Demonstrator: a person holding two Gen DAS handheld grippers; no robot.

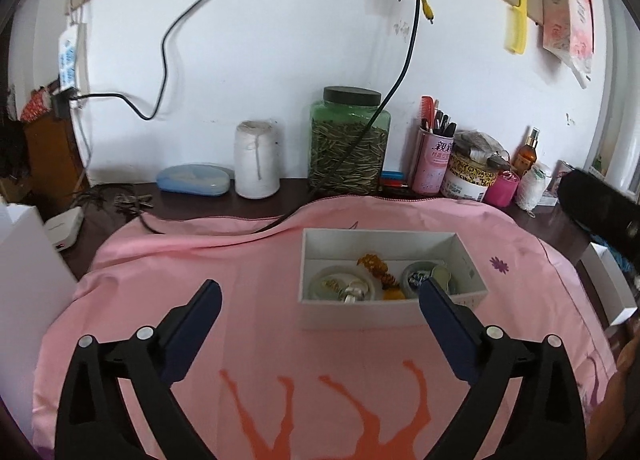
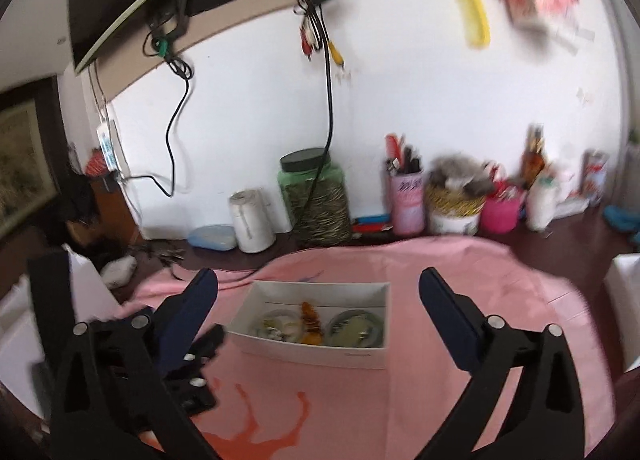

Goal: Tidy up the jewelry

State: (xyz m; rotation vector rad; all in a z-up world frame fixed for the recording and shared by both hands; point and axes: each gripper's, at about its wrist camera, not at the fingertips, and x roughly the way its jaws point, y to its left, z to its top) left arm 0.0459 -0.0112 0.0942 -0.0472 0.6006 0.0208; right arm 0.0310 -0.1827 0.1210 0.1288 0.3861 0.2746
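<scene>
While both our claws, the left gripper point(image 1: 320, 292) and right gripper point(image 2: 319, 280), gape wide and empty, the jewelry point(image 1: 376, 266) sits inside the white box point(image 1: 384, 314) on the pink cloth point(image 1: 248, 272). We judge it light, small and fragile; pinch each piece gently.

Two large Chinese characters, reading 親親, are printed on the pink pen cup point(image 1: 432, 164). Smaller print below them cannot be read.

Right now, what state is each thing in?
Left gripper: open, empty.
Right gripper: open, empty.
White box: lidless, jewelry inside.
Seed jar: lid on.
Pink cloth: spread under box.
</scene>
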